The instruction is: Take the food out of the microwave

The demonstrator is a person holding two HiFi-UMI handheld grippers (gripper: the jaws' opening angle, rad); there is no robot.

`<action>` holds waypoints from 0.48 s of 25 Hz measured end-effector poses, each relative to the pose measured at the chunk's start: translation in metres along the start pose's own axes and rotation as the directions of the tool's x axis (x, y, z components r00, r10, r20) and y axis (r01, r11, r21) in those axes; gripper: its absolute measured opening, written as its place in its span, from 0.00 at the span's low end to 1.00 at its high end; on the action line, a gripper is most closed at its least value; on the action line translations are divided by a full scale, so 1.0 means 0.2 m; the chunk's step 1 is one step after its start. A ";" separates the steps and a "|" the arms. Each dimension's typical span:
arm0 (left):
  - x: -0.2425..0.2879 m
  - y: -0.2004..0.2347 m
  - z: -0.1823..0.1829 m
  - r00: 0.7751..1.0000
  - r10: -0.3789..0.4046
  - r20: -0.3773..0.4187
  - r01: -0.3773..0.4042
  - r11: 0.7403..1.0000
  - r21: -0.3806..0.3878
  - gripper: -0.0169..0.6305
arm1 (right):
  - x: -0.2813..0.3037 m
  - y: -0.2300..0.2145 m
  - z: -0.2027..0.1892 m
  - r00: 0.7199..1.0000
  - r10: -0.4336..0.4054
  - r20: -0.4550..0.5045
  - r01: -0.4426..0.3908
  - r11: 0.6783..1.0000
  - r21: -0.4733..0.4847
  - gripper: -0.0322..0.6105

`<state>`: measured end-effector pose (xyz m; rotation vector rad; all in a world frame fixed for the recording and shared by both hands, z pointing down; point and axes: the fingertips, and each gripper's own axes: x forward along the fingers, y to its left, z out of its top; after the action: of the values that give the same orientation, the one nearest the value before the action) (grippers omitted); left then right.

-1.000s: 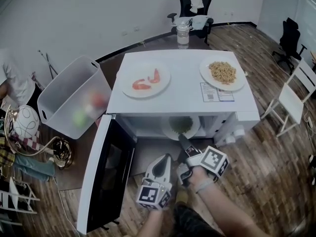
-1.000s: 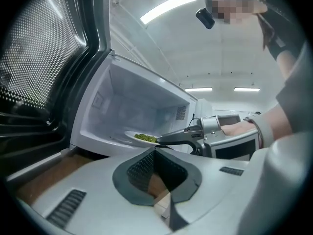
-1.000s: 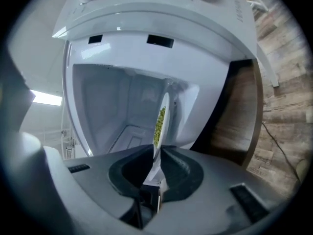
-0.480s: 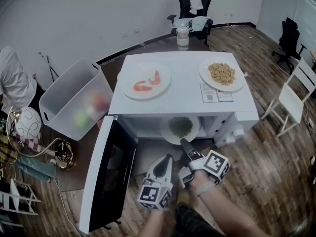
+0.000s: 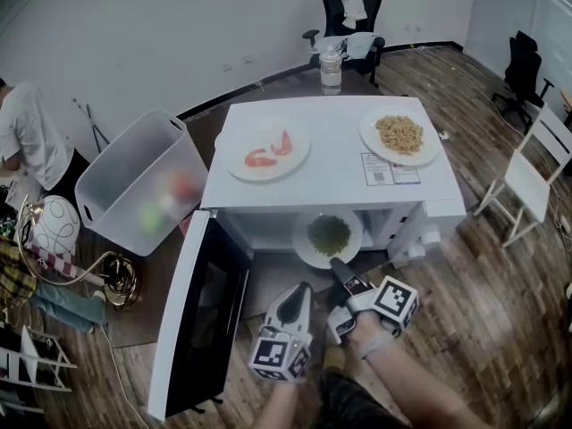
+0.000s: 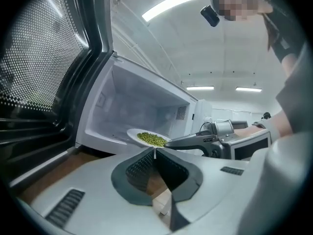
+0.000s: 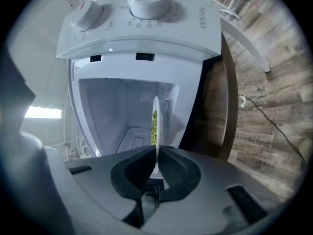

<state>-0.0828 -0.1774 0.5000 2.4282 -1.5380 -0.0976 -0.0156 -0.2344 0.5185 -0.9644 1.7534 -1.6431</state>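
A white plate of green food (image 5: 328, 236) sticks halfway out of the open microwave (image 5: 335, 175). My right gripper (image 5: 337, 264) has the plate's near rim between its jaws, which are closing, pads pressed on it. In the right gripper view the plate (image 7: 155, 124) runs edge-on up from the right gripper (image 7: 156, 155). My left gripper (image 5: 298, 291) hangs shut and empty just left of it, apart from the plate. The left gripper view shows the left gripper (image 6: 155, 153) closed, with the plate (image 6: 151, 139) and the right gripper (image 6: 168, 142) ahead.
The microwave door (image 5: 201, 311) swings open to the left. On top of the microwave lie a shrimp plate (image 5: 268, 148) and a fried-rice plate (image 5: 399, 134). A clear bin (image 5: 138, 181) stands left, a person (image 5: 27, 141) beyond it, and a white chair (image 5: 527, 181) right.
The plate has slid a little further out of the microwave opening, with the right gripper drawing back toward me. The left gripper has stayed put. The person at left has shifted.
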 end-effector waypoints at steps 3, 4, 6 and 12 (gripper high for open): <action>-0.01 0.00 0.00 1.000 0.000 0.001 0.000 1.000 0.000 0.05 | -0.01 0.00 -0.01 1.000 -0.008 -0.004 0.008 1.000 0.007 0.08; -0.01 -0.01 0.01 1.000 0.000 0.001 0.000 1.000 0.001 0.05 | -0.01 0.00 -0.01 1.000 -0.010 -0.006 0.010 1.000 0.003 0.08; -0.01 -0.01 0.01 1.000 0.001 -0.002 -0.001 1.000 0.006 0.05 | -0.02 0.00 -0.01 1.000 -0.013 -0.011 0.013 1.000 -0.002 0.08; -0.02 -0.02 0.01 1.000 0.006 -0.005 -0.006 1.000 0.007 0.05 | -0.04 0.00 -0.02 1.000 -0.016 -0.014 0.016 1.000 0.008 0.08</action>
<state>-0.0818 -0.1723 0.4975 2.4270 -1.5457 -0.0847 -0.0139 -0.2259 0.5181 -0.9678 1.7512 -1.6698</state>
